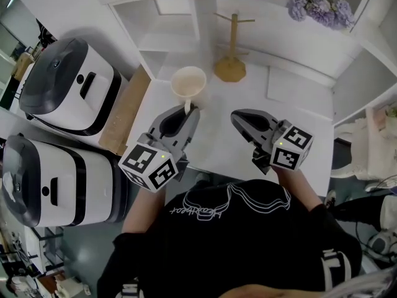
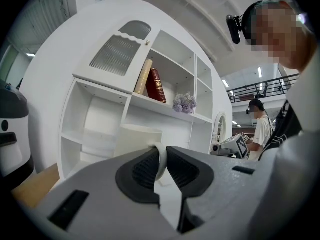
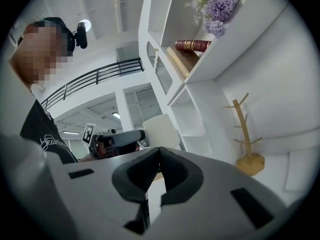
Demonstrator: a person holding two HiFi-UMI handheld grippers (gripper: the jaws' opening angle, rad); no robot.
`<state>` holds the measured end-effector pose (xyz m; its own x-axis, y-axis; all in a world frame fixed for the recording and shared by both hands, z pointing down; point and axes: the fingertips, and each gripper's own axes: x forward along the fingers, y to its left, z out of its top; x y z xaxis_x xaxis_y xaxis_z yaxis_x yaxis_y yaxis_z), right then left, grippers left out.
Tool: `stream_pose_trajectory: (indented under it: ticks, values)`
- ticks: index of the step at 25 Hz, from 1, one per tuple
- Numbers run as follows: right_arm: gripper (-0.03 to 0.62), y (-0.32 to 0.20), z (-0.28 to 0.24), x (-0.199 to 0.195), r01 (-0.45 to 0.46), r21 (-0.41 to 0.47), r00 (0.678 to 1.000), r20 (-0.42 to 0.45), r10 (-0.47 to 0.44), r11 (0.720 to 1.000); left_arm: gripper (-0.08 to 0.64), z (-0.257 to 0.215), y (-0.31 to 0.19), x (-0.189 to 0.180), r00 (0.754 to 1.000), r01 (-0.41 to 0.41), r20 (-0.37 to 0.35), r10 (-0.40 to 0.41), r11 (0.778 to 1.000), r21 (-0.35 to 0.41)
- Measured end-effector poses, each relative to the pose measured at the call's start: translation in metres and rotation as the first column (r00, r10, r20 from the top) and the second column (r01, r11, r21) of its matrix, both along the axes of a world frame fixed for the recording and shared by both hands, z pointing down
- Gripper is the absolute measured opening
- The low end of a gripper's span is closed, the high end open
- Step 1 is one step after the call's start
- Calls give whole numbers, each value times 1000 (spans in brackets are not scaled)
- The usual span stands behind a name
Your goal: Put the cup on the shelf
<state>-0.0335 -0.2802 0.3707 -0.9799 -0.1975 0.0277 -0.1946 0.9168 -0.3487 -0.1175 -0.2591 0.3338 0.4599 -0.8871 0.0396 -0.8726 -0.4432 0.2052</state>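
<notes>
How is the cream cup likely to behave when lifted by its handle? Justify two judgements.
The cup looks rigid and probably ceramic, so it could chip if knocked. Held only by its thin handle in the left gripper, it may pivot or tilt.

**Pale tones, with touches of lilac**

A cream cup (image 1: 188,82) shows against the white worktop (image 1: 298,135) and white shelf (image 1: 162,27). The grey left hand-held gripper (image 1: 191,109) and right hand-held gripper (image 1: 239,118) carry black-and-white square markers. Lilac flowers (image 1: 319,2) and a tan wooden stand (image 1: 231,64) add colour.
</notes>
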Motion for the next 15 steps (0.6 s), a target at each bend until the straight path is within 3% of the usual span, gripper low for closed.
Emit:
stream_pose_trajectory:
  ticks: [15]
  values:
    - [6,-68,-7,-38,-122,-20,992,2,122,992,49,-4,-101,-75,999,3,49,-3,1000,-1]
